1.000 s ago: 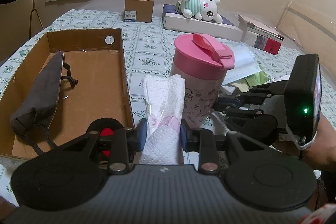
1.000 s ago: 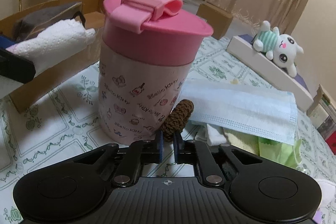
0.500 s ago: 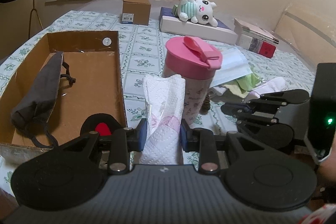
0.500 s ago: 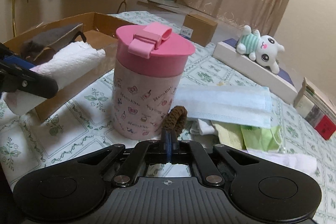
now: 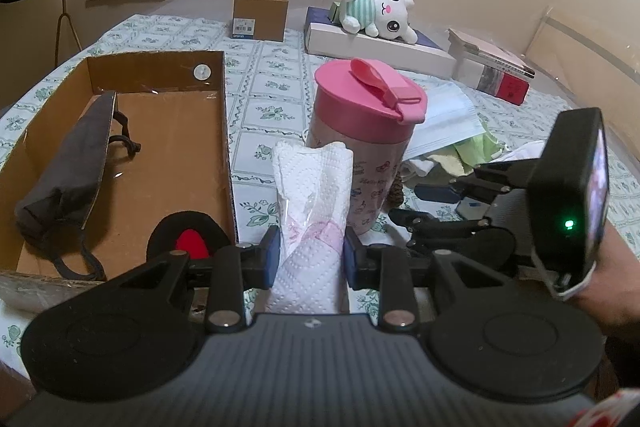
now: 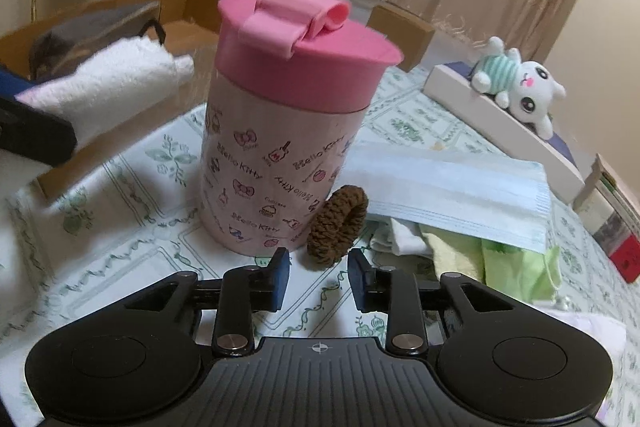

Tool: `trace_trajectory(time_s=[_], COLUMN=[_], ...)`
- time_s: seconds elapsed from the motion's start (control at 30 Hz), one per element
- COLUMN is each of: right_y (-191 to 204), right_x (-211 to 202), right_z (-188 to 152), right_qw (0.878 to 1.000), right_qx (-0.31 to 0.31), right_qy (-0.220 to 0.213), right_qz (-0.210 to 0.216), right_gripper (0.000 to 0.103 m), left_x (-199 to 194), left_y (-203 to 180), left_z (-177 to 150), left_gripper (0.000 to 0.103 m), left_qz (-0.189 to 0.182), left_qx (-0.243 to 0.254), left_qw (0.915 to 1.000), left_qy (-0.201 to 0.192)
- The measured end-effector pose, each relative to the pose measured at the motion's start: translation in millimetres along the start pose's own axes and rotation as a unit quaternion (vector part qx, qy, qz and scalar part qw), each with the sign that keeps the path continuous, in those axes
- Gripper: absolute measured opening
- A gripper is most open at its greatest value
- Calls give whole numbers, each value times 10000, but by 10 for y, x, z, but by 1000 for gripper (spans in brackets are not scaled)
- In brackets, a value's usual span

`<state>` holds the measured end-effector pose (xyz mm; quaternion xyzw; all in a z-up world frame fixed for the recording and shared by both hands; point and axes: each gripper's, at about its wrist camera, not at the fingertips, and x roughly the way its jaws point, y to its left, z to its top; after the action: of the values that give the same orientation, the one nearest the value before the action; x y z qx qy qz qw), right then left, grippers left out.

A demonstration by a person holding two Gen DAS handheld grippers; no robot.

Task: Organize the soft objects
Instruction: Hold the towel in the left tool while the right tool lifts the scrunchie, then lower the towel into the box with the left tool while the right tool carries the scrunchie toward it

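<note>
My left gripper (image 5: 308, 251) is shut on a white paper-towel pack in clear wrap (image 5: 312, 187), held just right of the open cardboard box (image 5: 226, 115). Inside the box lie a dark fabric pouch (image 5: 68, 167) and a black-and-red soft piece (image 5: 188, 239). My right gripper (image 6: 319, 271) has its jaws opening. A brown knitted hair tie (image 6: 338, 225) leans on the pink lidded cup (image 6: 288, 131), its lower end in the gap at the fingertips with no pad pressing it. In the left wrist view the right gripper (image 5: 424, 203) sits beside the cup (image 5: 368, 131).
A blue face mask (image 6: 448, 191) lies over green and white cloths (image 6: 512, 267) right of the cup. Farther back are a white plush toy (image 6: 516, 87) on a flat box, a small cardboard box (image 5: 260, 13) and stacked books (image 5: 496, 75). A hand holds the right gripper.
The right gripper was shut on the hair tie half a second ago; its jaws have parted and the tie now rests against the cup. The left gripper still holds the towel pack unchanged.
</note>
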<state>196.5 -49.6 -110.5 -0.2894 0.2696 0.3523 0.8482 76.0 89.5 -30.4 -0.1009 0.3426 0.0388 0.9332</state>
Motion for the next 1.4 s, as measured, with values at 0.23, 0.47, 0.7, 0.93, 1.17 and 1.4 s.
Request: trace_trajectory(time_s=[0.23,0.47,0.7,0.93,1.17,1.4], right_y=[35,58,72,120,151,296], right_x=[181,121,-246,-858,-1467,-1859], right_z=[25,10,-31,-153,-231,-207], right_qw=[9972,9962,9994,9963,9806,9708], right_qx=[-725,-871,-300,773,1841,2207], right_qy=[115,-30,-150,-357,-652,-898], right_qz=[-106,-22,-16,91,176,288], right_gripper=[31,10,9,9,9,9], left_x=[56,66,-65,-293,-573,-837], left_y=[10,-10,-48,-131,-189,-180], left_z=[8,-20,-39,-64,-127,-210], left_gripper=[28,28,28,28,28,28], left_qz=[2,-19,-41,-107,-107,-68], left_qx=[-33,-23,-6,15,67,89], left_qw=[10000,9999,10000,9999,9996,9993], left_qy=[48,100,37,-112,-255,-347])
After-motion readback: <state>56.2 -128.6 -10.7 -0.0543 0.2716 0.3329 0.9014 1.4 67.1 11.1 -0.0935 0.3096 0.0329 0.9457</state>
